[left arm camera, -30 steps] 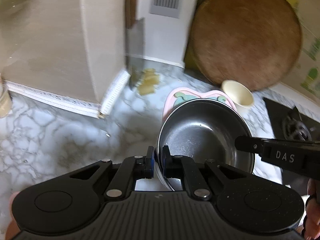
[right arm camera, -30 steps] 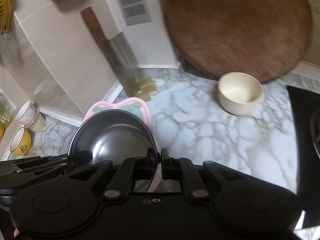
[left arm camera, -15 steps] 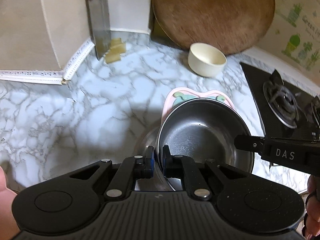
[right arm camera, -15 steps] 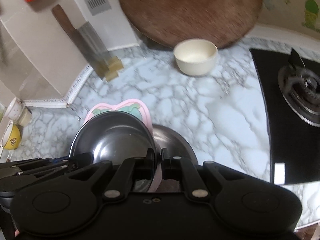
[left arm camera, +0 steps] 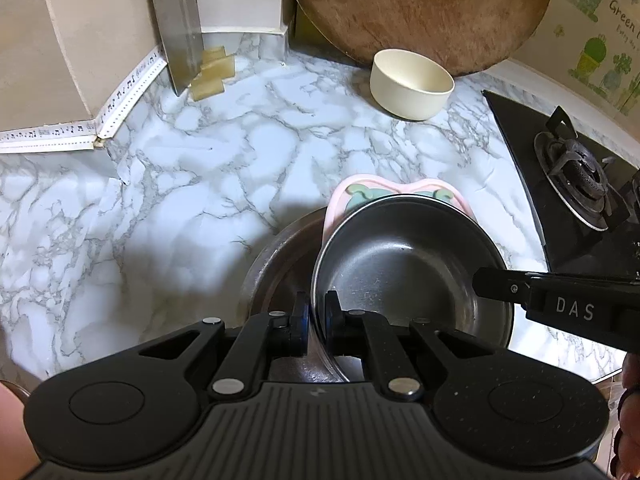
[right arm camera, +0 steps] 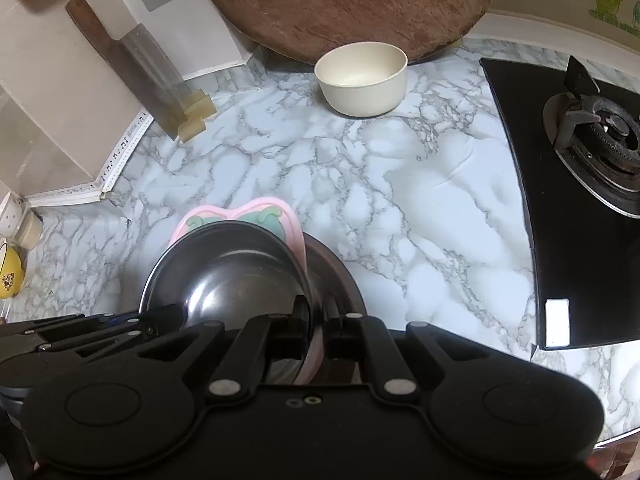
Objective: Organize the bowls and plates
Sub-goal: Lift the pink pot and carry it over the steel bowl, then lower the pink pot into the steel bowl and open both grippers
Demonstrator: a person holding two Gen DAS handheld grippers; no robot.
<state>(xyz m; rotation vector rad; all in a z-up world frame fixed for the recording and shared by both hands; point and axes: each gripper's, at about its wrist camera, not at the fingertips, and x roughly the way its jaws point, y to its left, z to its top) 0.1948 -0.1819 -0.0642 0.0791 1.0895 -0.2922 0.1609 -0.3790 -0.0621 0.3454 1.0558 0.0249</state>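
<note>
My left gripper (left arm camera: 316,312) is shut on the left rim of a steel bowl (left arm camera: 408,264), which rests on a pink strawberry-shaped plate (left arm camera: 362,192). My right gripper (right arm camera: 318,316) is shut on the right rim of the same bowl (right arm camera: 228,280) and the pink plate (right arm camera: 240,210) together. A second steel bowl (left arm camera: 280,256) sits on the marble counter just beneath the stack; its rim also shows in the right wrist view (right arm camera: 340,272). A cream bowl (left arm camera: 412,82) stands farther back, also in the right wrist view (right arm camera: 362,76).
A round wooden board (left arm camera: 420,8) leans on the back wall behind the cream bowl. A cleaver (right arm camera: 132,68) leans at the back left beside sponge pieces (right arm camera: 196,114). A black gas stove (right arm camera: 588,184) lies right. Yellow and white cups (right arm camera: 12,268) stand far left.
Both grippers have carried the bowl and pink plate back and lower, away from the wall. The second steel bowl has come into view beneath the stack.
</note>
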